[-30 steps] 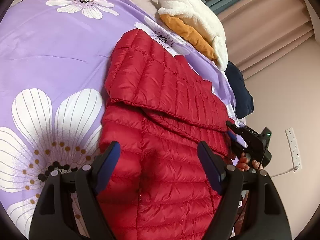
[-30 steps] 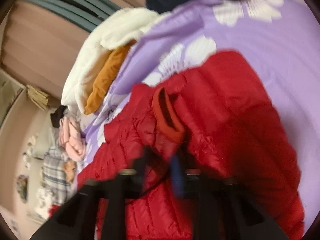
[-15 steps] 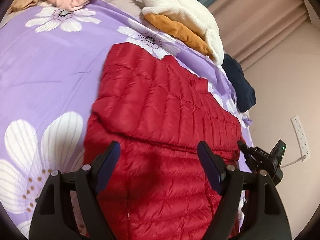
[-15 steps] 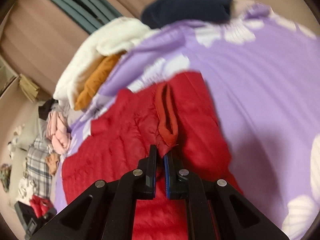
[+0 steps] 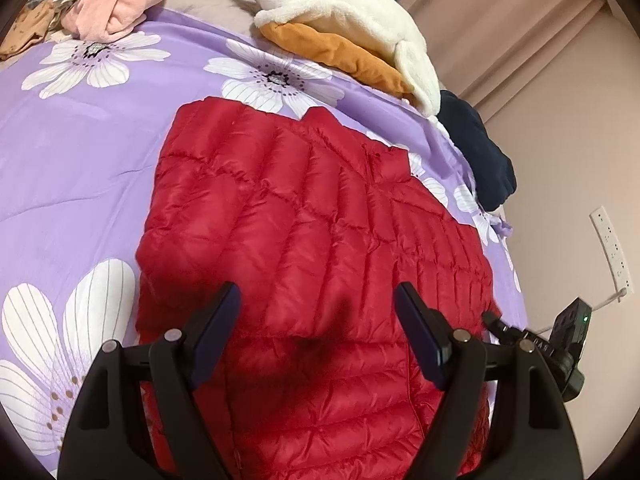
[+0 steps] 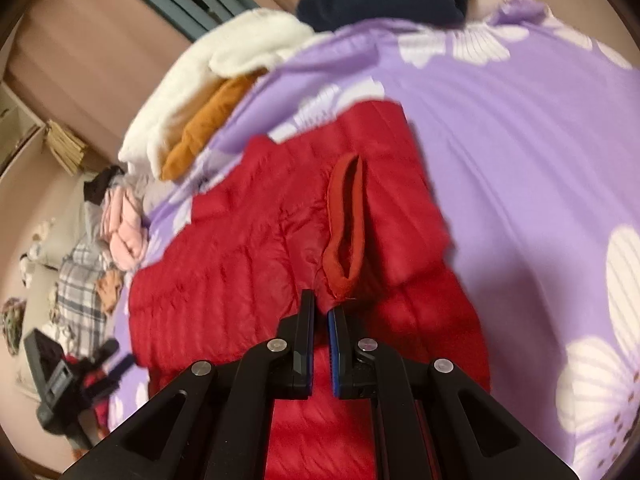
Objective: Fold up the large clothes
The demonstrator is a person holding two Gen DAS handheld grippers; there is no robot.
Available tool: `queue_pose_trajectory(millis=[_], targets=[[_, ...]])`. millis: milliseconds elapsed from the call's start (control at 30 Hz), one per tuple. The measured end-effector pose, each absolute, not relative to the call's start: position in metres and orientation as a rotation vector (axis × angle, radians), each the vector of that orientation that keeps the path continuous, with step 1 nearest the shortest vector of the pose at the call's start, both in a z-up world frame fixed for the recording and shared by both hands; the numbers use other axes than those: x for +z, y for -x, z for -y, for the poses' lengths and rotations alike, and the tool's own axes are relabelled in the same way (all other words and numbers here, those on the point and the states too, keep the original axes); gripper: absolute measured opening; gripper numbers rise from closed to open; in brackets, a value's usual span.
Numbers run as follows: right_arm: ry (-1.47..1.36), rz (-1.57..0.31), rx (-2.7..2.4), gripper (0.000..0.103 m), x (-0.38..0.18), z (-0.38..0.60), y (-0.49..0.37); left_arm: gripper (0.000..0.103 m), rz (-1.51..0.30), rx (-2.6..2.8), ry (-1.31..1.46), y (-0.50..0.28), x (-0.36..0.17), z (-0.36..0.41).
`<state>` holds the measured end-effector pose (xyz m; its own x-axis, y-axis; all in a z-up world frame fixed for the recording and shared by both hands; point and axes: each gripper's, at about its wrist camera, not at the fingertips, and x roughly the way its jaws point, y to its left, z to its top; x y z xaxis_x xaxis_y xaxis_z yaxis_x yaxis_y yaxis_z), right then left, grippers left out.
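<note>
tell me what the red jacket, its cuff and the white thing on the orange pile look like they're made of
Red jacket: likely thin nylon or polyester shell with puffy fill, going by its slight sheen and stitched quilted channels.
Cuff: matte, soft knit or fleece by the look, duller than the shell; blur leaves it open.
White garment: plush fleece or sherpa, with a fuzzy, thick, unshiny surface.

Bare purple bedspread [image 5: 80, 168] left of the left gripper [image 5: 316, 332]: free. Ahead: white-and-orange clothes pile [image 5: 352, 28], navy garment [image 5: 476, 148] block the far edge.
</note>
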<state>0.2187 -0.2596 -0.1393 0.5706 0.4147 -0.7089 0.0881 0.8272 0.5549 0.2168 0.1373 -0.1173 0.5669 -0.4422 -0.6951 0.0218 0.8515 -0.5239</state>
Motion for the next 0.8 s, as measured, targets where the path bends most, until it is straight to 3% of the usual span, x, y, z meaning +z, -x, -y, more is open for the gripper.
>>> queue_pose_trajectory(millis=[200,333,433,567,800], targets=[[-0.589,-1.006,0.199,0.009,-0.152,0.268,-0.209,0.079,-0.949,-0.282,0.464,-0.22,-0.117,-0.132],[-0.46,-0.923,0.118,0.026,-0.124,0.271,-0.2,0.079,-0.932,-0.283,0.417,-0.218,-0.11,-0.127],[-0.308,-0.798,0.066,0.026,-0.098,0.263,-0.192,0.079,-0.916,-0.27,0.377,-0.22,-0.106,-0.124],[-0.254,-0.771,0.106,0.026,-0.092,0.251,-0.204,0.078,-0.917,-0.256,0.331,-0.228,-0.108,-0.114],[-0.223,-0.865,0.15,0.026,-0.133,0.229,-0.237,0.071,-1.009,-0.203,0.183,-0.248,-0.145,-0.1]])
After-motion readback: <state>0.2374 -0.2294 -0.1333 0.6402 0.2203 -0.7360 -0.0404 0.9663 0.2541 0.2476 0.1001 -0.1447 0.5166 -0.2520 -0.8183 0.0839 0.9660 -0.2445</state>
